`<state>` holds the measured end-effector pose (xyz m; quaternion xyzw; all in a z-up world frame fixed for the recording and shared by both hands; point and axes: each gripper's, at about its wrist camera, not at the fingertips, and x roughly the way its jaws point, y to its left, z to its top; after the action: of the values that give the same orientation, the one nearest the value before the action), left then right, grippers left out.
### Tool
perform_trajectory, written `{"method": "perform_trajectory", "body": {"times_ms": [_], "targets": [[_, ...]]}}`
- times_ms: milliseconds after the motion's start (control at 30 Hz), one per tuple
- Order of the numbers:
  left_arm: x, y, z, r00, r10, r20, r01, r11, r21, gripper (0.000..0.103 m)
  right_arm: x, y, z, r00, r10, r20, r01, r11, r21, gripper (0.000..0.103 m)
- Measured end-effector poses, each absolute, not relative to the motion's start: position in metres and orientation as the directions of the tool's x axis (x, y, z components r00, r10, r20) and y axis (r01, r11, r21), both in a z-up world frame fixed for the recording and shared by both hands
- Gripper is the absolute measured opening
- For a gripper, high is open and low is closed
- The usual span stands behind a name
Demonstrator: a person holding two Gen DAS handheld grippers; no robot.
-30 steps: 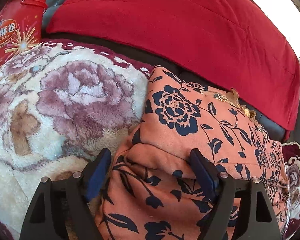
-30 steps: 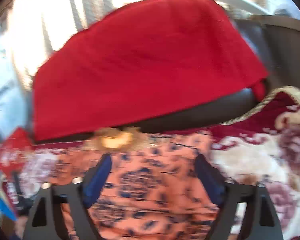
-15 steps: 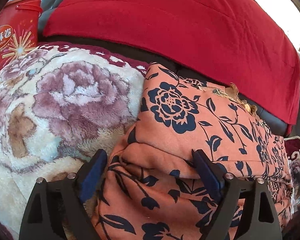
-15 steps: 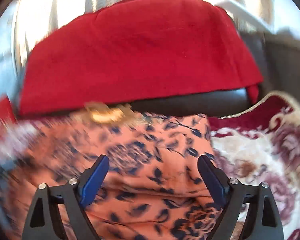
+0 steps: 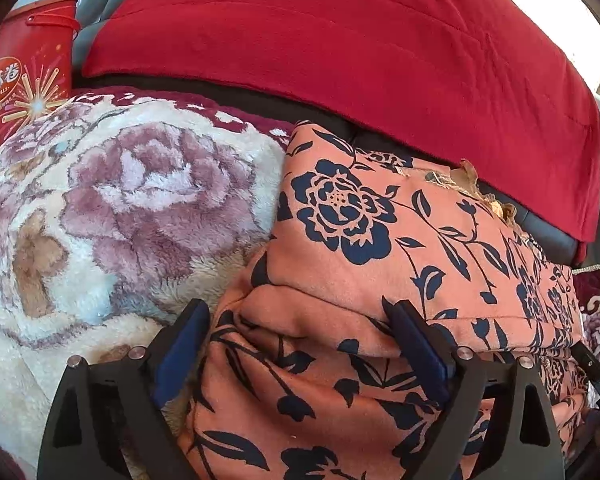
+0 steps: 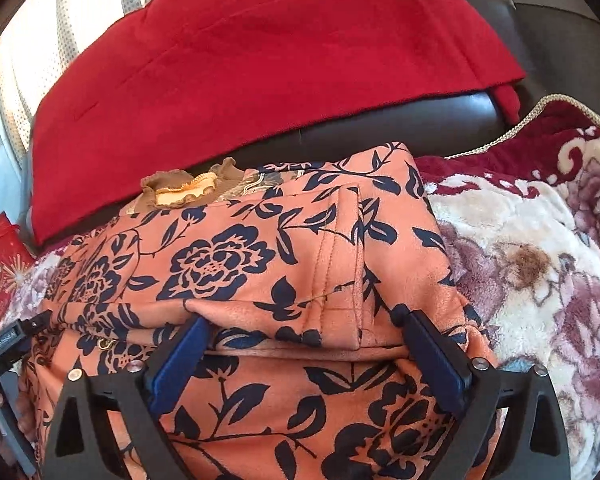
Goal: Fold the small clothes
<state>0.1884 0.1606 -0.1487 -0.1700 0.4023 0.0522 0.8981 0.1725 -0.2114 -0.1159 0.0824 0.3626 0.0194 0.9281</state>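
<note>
Clothes here means one orange garment (image 5: pixel 380 248) with dark blue flowers, and it lies right under and in front of both grippers. The left gripper (image 5: pixel 296 328) is wide open, with its blue pads on either side of a thick folded edge, and it grips nothing. The right gripper (image 6: pixel 300 336) is wide open too, and its pads stand at the two ends of a folded flap near a stitched seam. The garment runs long from side to side, from one gripper across to the other, so the left gripper is nearer its left end and the right gripper is nearer its right end. I think the next move is to pinch that front fold at both ends, so each gripper must push forward and a little down into the cloth. The cloth looks soft and a bit fuzzy, like suede, and it is already folded into a fat, puffy bundle. A frilly brown collar (image 6: pixel 184 188) peeks out at the back edge. The garment rests on a fluffy blanket (image 5: pixel 120 200) with big purple roses, which looks thick and squashy. Behind it is a dark leather sofa back (image 6: pixel 400 124) with a red cloth (image 5: pixel 360 52) draped over it. A red egg roll tin (image 5: pixel 24 72) stands at the far left corner of the blanket.
</note>
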Motion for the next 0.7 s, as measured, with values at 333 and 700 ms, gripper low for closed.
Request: {"method": "perform_trajectory", "body": {"times_ms": [333,700], "targets": [[0.192,0.158,-0.151,0.665,-0.039,-0.746,-0.219,0.945,-0.245,0.096,0.162,-0.218,-0.112,0.754,0.160,-0.637,0.006,0.968,0.250,0.101],[0.189,0.158,-0.157,0.685,-0.047,-0.727,-0.198,0.948,-0.248,0.099,0.163,-0.217,-0.111,0.740,0.163,-0.653,0.005,0.969,0.247,0.102]]}}
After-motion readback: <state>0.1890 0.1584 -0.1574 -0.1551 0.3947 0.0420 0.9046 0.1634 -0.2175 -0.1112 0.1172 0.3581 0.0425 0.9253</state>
